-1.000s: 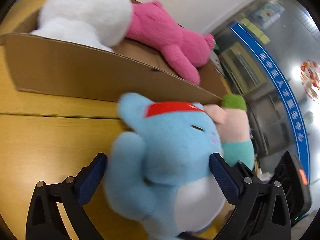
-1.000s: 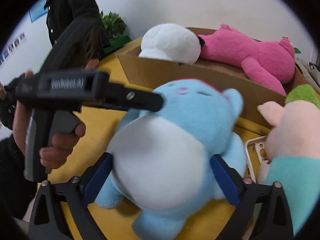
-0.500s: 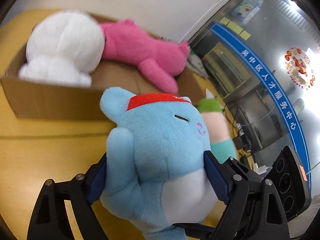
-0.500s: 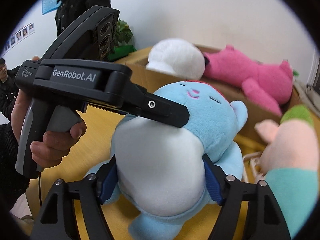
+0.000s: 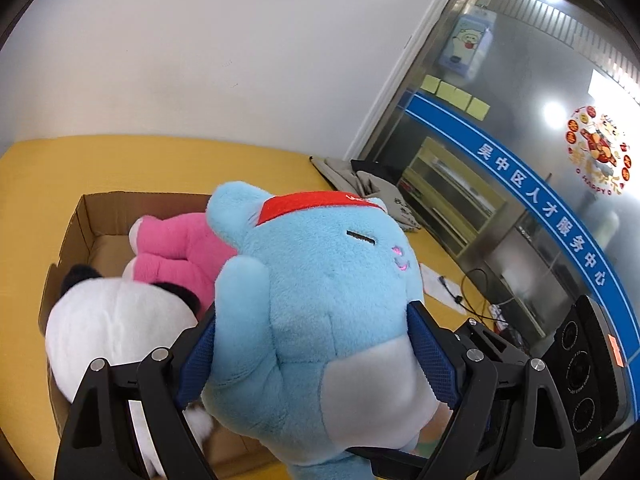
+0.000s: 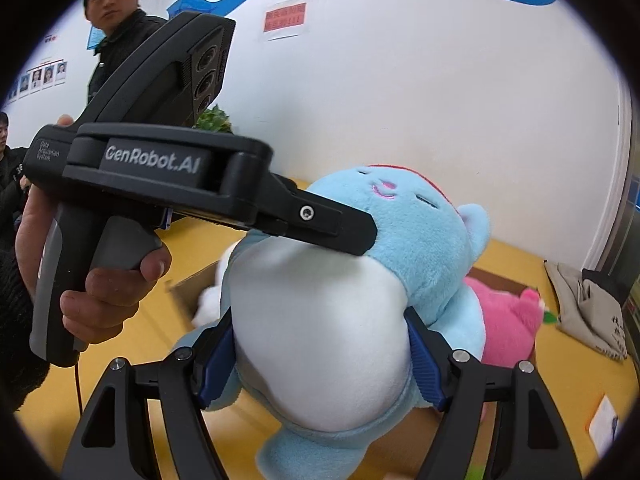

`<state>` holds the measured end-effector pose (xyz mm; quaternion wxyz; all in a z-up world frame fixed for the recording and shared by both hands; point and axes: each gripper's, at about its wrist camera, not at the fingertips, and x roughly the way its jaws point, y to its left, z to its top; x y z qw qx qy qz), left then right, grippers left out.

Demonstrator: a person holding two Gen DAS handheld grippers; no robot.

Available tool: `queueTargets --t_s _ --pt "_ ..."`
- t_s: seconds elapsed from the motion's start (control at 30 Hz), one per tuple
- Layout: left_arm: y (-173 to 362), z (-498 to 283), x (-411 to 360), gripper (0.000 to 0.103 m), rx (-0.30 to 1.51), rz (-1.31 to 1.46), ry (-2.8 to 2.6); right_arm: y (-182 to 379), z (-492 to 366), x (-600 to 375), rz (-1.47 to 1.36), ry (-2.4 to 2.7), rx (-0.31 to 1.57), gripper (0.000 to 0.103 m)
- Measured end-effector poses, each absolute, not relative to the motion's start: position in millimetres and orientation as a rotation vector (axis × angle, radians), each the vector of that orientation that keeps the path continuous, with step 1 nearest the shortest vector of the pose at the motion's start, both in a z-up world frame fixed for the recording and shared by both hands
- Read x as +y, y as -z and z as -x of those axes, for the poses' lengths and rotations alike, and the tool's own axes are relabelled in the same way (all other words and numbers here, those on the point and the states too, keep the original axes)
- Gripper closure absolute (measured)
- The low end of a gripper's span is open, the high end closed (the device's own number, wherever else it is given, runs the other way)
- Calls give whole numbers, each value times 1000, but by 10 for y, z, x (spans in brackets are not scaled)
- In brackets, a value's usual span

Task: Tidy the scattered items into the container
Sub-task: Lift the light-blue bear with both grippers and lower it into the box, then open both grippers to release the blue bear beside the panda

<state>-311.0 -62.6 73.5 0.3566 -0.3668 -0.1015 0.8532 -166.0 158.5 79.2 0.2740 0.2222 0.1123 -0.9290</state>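
Note:
A blue plush toy (image 5: pixel 316 300) with a red headband and white belly is held in the air by both grippers. My left gripper (image 5: pixel 316 354) is shut on its sides. My right gripper (image 6: pixel 320 354) is shut on its white belly (image 6: pixel 320 344). Below and behind it stands an open cardboard box (image 5: pixel 92 216) on the yellow table. In the box lie a pink plush (image 5: pixel 176 248) and a white plush (image 5: pixel 116 328). The pink plush also shows in the right wrist view (image 6: pixel 508 320). The left gripper's body (image 6: pixel 168 184) crosses the right wrist view.
A grey cloth bag (image 6: pixel 588 316) lies on the yellow table (image 5: pixel 120 160) at the far right, near a glass door. Cables and papers (image 5: pixel 444 284) lie on the table's right side. A person in black (image 6: pixel 116 28) stands behind on the left.
Both grippers have lifted the blue plush from table level to high above the box. The green and pink plush beside it has dropped almost out of view.

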Motion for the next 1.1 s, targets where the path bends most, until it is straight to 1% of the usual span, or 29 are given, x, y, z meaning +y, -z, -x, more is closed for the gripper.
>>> queueTargets --t_s 0.13,0.23,0.27,0.4,0.47,0.53,0.7,0.77,0.87,0.9,1.03,1.1 --pt "-428 3405 -510 13 -257 1048 -2214 -577 2032 1582 -703 2475 249 28" --pt "-56 3542 -472 13 -263 1160 -2237 -305 2219 1542 -812 2458 257 28" --pt "2 3531 -461 13 -249 1156 -2236 -233 2258 1532 -849 2447 249 28" --pt "14 3425 -367 13 -134 1141 -2284 -123 2375 1595 -986 2385 78 25" --pt "42 3377 -311 13 -72 1147 -2306 -81 2416 1628 -1038 2348 40 24" --pt "91 3349 -257 13 -22 1158 -2332 -36 2415 1617 -1084 2333 30 21" --pt "145 3360 -154 12 54 1189 -2393 79 2355 1516 -1144 2382 101 15" --pt "129 3359 -153 12 50 1199 -2407 108 2382 1497 -1149 2399 130 12" --pt "27 3285 -234 12 -8 1189 -2410 109 2346 1588 -1127 2419 95 9" --pt "-24 3248 -279 12 -26 1179 -2419 68 2299 1614 -1107 2436 90 7" --pt "-310 2995 -509 12 -58 1086 -2516 -205 2149 1697 -990 2518 81 6" --pt "-433 2858 -634 11 -94 1043 -2546 -368 1993 1757 -902 2537 92 3"
